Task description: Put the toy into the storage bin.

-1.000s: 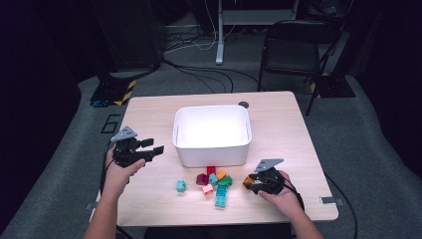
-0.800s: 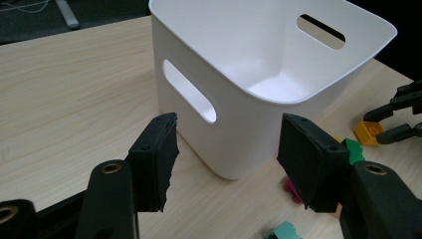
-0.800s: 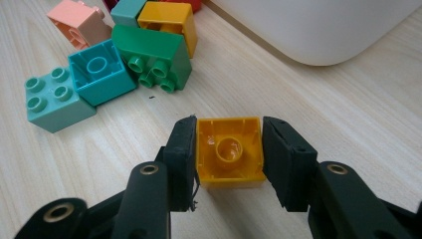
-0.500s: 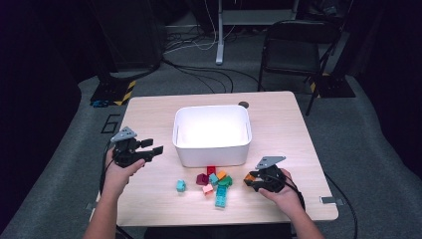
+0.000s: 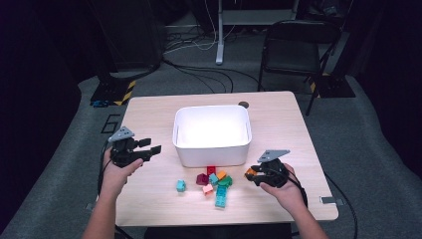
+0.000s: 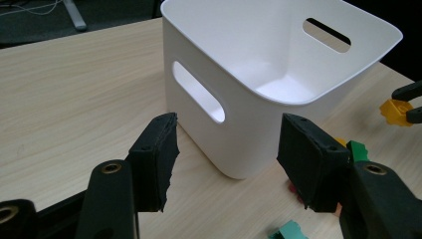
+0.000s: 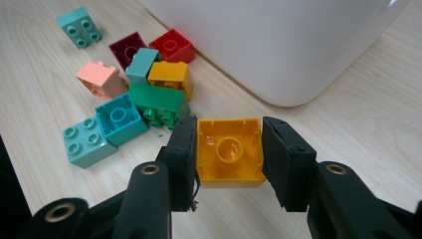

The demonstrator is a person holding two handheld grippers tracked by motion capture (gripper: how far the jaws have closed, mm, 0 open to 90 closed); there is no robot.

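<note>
The yellow block point(image 7: 230, 152) is a square toy brick, seen from its hollow underside with a round tube in the middle. It sits between the two black pads of the right gripper point(image 7: 229, 154), clear of the table point(image 5: 278, 124), near the front right of the white bin point(image 5: 211, 134). In the high view the same block point(image 5: 250, 172) shows as a small orange-yellow spot at the gripper's tip point(image 5: 254, 174).

Just beside it on the table lies a loose heap of blocks: a green one point(image 7: 159, 102), a teal one point(image 7: 119, 118), a pale green one point(image 7: 85, 142), a pink one point(image 7: 101, 79), an orange-yellow one point(image 7: 170, 75), a dark red one point(image 7: 130, 49) and a red one point(image 7: 171, 46). Another pale green block point(image 7: 79, 26) lies apart from the heap.

The right gripper's jaws press on two opposite sides of the yellow block. The left gripper point(image 6: 226, 149) holds nothing; its jaws stand wide apart, pointed at the near corner of the bin, close to the side with a handle slot point(image 6: 198, 92).
</note>
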